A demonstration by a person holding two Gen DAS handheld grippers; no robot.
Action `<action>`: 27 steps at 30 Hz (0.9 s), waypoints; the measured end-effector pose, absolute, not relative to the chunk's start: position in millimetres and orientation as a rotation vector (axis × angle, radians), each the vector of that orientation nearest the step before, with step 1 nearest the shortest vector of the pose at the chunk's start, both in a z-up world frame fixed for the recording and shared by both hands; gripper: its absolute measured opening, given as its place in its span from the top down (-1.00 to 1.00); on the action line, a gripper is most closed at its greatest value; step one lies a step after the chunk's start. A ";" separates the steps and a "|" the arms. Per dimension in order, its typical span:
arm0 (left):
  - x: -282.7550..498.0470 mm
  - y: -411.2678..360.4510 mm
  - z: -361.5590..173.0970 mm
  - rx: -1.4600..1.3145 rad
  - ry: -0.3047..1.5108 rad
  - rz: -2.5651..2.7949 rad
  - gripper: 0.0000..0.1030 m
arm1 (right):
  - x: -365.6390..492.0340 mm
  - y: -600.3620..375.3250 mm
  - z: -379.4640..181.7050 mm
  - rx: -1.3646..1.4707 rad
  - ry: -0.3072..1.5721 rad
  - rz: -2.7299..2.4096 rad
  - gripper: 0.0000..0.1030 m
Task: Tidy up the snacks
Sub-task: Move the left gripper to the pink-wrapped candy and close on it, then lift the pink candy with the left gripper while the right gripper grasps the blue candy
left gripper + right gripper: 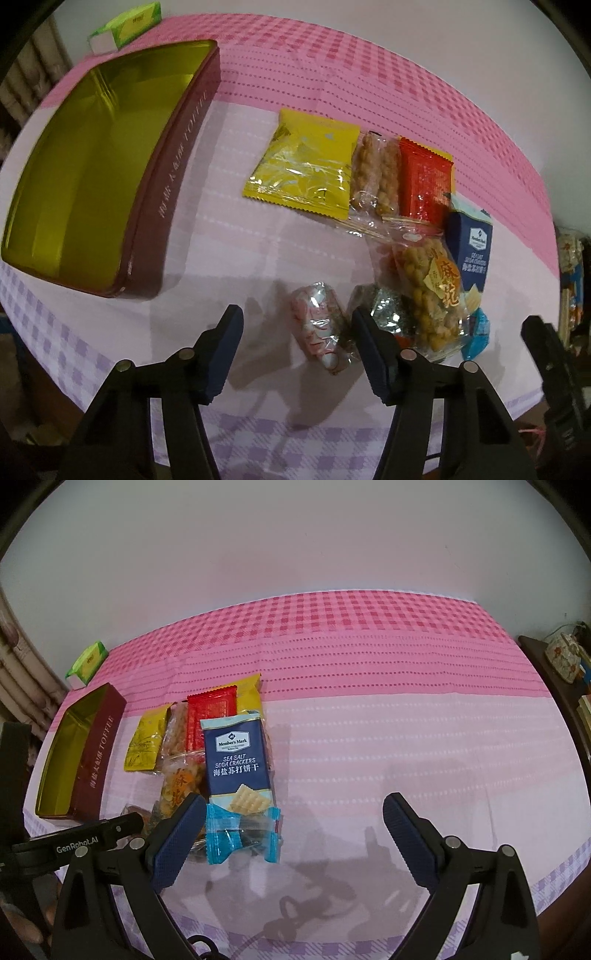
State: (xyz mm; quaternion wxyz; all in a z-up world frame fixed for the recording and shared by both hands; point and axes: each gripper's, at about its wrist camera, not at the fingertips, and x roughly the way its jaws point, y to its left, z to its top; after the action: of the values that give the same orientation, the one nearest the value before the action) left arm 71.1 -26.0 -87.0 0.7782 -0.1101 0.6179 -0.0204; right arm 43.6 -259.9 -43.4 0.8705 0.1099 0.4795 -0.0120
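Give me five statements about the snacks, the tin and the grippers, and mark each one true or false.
1. The toffee tin is open and has no snacks in it. True.
2. The left gripper is clamped on the yellow packet. False: its jaws stand apart around a small pink-and-silver wrapped candy, and the yellow packet lies farther back on the tablecloth.
3. The cracker packet is dark blue. True.
4. The right gripper holds the red packet. False: its jaws are wide open with nothing gripped.
5. The green box sits inside the tin. False: it lies behind the tin, near the table's far corner.
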 end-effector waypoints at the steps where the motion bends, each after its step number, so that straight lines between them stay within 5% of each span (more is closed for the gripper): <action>1: 72.2 -26.4 -88.0 -0.250 1.346 -0.046 -0.19 | 43.5 -260.0 -44.0 0.230 1.004 -0.026 -0.86; 6: 79.0 -30.5 -90.3 -0.235 1.332 -0.030 -0.16 | 43.3 -260.9 -44.7 0.232 1.005 -0.028 -0.86; 16: 80.8 -29.5 -101.9 -0.289 1.377 -0.094 0.47 | 43.9 -265.2 -45.2 0.237 1.005 -0.033 -0.86; 27: 74.1 -25.2 -97.8 -0.220 1.338 -0.130 0.54 | 46.5 -281.1 -53.0 0.292 1.031 -0.037 -0.84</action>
State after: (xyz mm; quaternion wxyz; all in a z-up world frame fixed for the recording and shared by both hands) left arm 74.1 -25.2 -97.8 0.7769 -0.1017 0.6185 -0.0600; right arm 46.5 -281.1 -53.0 0.8597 0.1390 0.4913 -0.0178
